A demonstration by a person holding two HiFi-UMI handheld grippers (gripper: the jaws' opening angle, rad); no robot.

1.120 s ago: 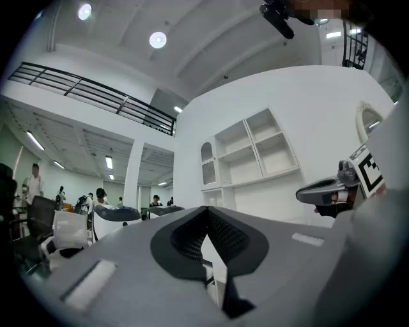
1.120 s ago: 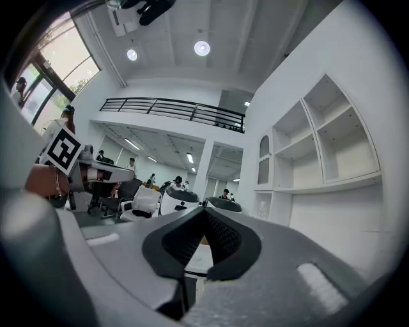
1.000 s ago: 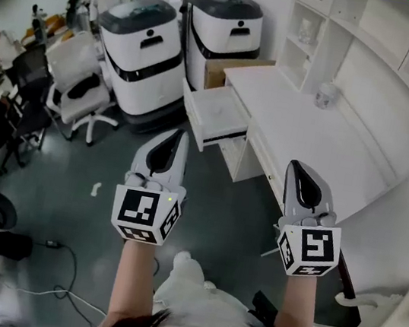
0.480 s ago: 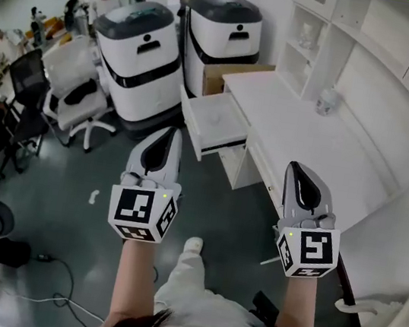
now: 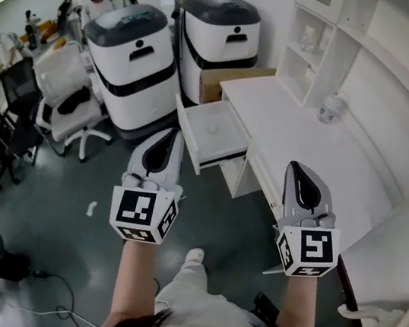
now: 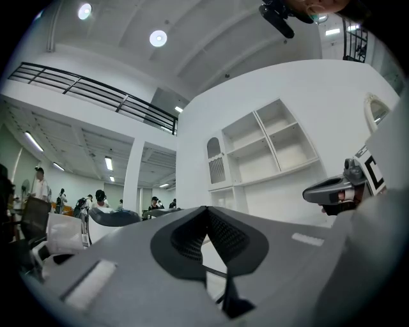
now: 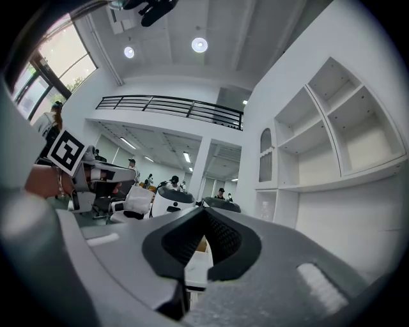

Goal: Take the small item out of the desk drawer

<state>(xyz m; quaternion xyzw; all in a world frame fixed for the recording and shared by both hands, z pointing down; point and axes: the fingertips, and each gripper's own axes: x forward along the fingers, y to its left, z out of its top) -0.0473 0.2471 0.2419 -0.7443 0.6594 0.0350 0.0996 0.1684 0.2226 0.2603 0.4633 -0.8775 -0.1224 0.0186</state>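
A: From the head view, where are the two tools?

B: Both are held out over the grey floor (image 5: 50, 211), well short of the furniture. The left gripper (image 5: 176, 134) points toward the open drawer (image 5: 217, 132). The right gripper (image 5: 295, 166) points at the front edge of the white desk (image 5: 308, 141). Neither touches anything.

A: And the small item?

B: The drawer is pulled out from the left end of the desk and its inside looks pale. I cannot make out the small item in it from here. A jar (image 5: 330, 108) stands on the desk near the shelves (image 5: 328, 40), a cardboard box (image 5: 229, 80) sits beside the desk, and two white-and-black machines (image 5: 132, 63) stand behind the drawer, with an office chair (image 5: 68, 103) to their left.

A: What does the left gripper view show?

B: Its jaws are pressed together at the tips, with nothing between them. The view looks up at the shelves and the ceiling. The right gripper shows at the right edge.

A: And the right gripper view?

B: The same: its jaws meet at the tips and hold nothing. Past them lie the machines and the box, and the left gripper shows at the left edge.
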